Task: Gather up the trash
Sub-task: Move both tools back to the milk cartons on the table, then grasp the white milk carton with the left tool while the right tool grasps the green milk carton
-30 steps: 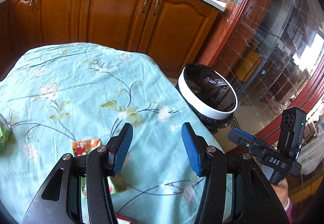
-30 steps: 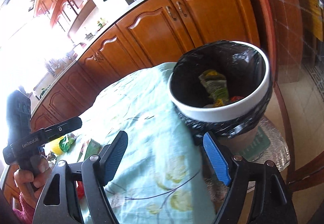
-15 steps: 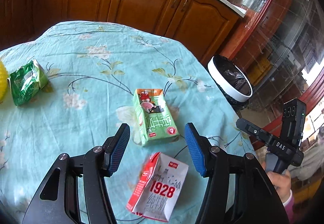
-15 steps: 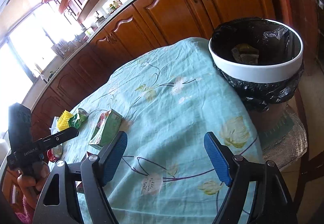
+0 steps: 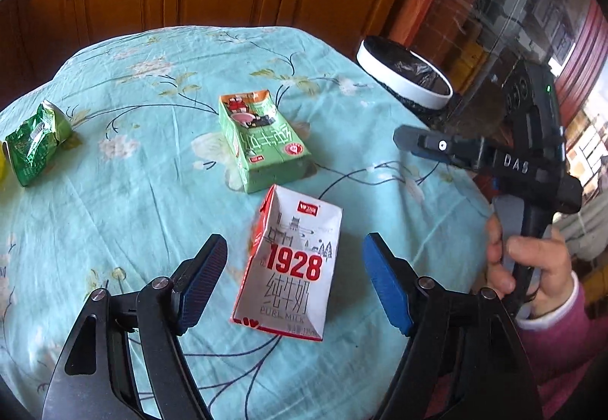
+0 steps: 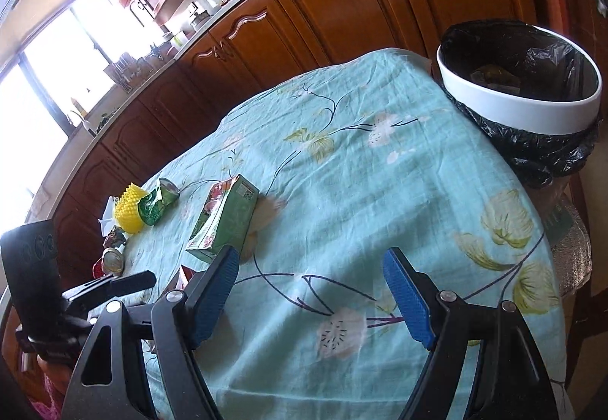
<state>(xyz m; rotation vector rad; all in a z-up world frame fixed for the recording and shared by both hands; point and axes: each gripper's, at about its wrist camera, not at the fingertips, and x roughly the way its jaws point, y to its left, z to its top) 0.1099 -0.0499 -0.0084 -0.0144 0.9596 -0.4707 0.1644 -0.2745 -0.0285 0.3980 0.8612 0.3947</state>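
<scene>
Between my left jaws (image 5: pixel 294 281) lies the white milk carton (image 5: pixel 290 268), flat on the flowered blue cloth of the surface (image 5: pixel 133 192), its red "1928" print facing up; both pads stand apart from its sides and neither presses on it. These jaws have just been opening and now stand wide, with the carton's middle sitting in the gap and its far end reaching out past the tips. Just beyond it lies the green drink box (image 5: pixel 262 138), also on its side, nearly touching the white carton's far corner. Farther to the left a crumpled green wrapper (image 5: pixel 36 140) rests on the cloth, well apart from both cartons. My right jaws (image 6: pixel 311 290) are likewise wide and hold nothing, hovering over bare cloth, with the green drink box off to their left. At the far right edge of the surface stands the white-rimmed bin (image 6: pixel 520 108) with its black liner, some scraps showing inside
</scene>
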